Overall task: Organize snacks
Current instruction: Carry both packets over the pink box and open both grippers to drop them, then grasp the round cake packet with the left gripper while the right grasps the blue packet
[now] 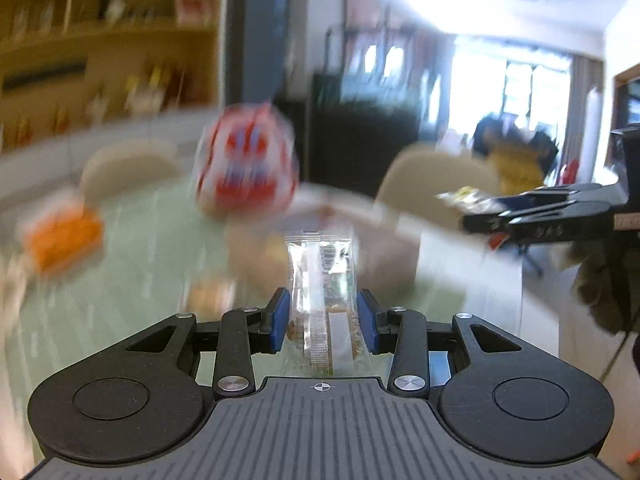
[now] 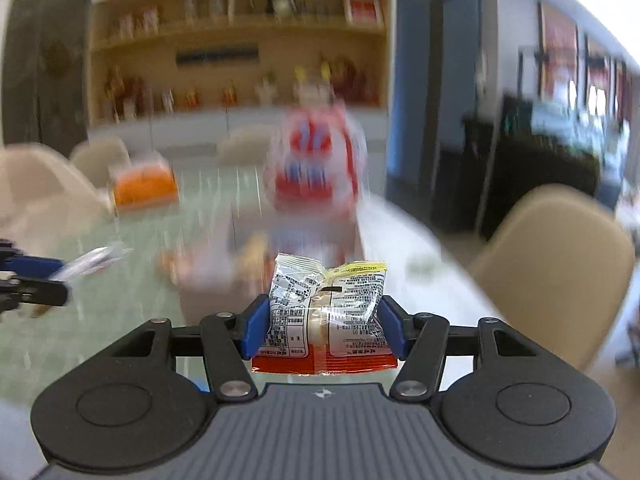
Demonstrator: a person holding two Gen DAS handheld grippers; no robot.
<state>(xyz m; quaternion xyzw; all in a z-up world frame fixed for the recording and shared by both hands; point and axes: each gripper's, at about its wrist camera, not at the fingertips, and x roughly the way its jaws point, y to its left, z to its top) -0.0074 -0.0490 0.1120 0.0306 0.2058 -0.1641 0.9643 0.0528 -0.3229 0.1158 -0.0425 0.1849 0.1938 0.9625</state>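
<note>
My left gripper (image 1: 323, 322) is shut on a long clear snack packet (image 1: 322, 280) and holds it above the pale green table (image 1: 132, 272). My right gripper (image 2: 322, 326) is shut on a crinkled white and red snack packet (image 2: 326, 312) with a yellow top strip. Each gripper shows in the other's view: the right one at the right edge (image 1: 480, 218), the left one at the left edge (image 2: 52, 276). A big red and white snack bag (image 1: 246, 160) stands upright on the table ahead, also blurred in the right wrist view (image 2: 314, 164).
An orange snack pack (image 1: 62, 236) lies on the table at the left, also in the right wrist view (image 2: 144, 186). Blurred small snacks (image 1: 208, 296) lie near the middle. Beige chairs (image 2: 556, 264) stand round the table. Shelves (image 2: 240, 60) line the far wall.
</note>
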